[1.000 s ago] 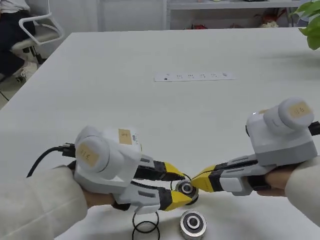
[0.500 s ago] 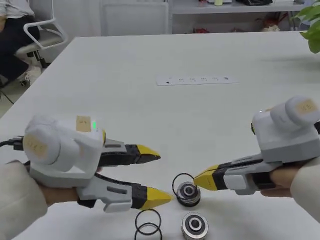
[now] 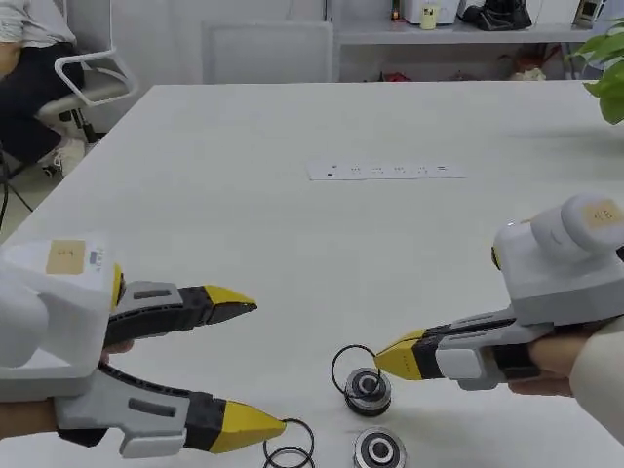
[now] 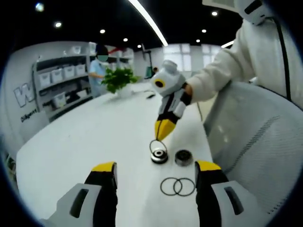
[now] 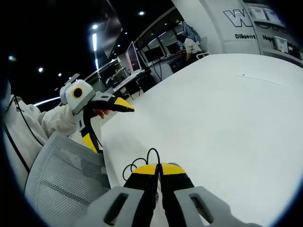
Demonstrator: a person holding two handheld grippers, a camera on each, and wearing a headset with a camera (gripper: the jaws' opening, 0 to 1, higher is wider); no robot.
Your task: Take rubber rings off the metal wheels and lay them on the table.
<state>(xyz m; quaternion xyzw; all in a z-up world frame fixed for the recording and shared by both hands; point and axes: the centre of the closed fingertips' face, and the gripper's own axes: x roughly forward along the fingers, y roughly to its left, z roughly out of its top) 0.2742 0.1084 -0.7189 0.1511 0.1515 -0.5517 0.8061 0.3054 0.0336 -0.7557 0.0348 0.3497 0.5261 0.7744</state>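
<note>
"Diligent" can be read on the wall [image 5: 247, 36] in the right gripper view, under larger letters that begin with W and are cut off. A tan sticker [image 3: 66, 256] is carried on the left gripper [image 3: 261, 365] and another on the right gripper [image 3: 390, 359]; the print on both is too small to be read. The marks on the white power strip [image 3: 387, 172] cannot be made out either. The left gripper's jaws are spread wide above the table [image 3: 292, 224], with nothing between them. The right gripper's jaws are pressed together on 1 rubber ring [image 3: 333, 367], which is raised at that side while its other side lies at the metal wheel [image 3: 367, 388]; whether it is fully off cannot be told. A second wheel [image 3: 379, 451] and 2 overlapping loose rings [image 3: 289, 447] lie just beside on the table, both cut off by the lower edge.
</note>
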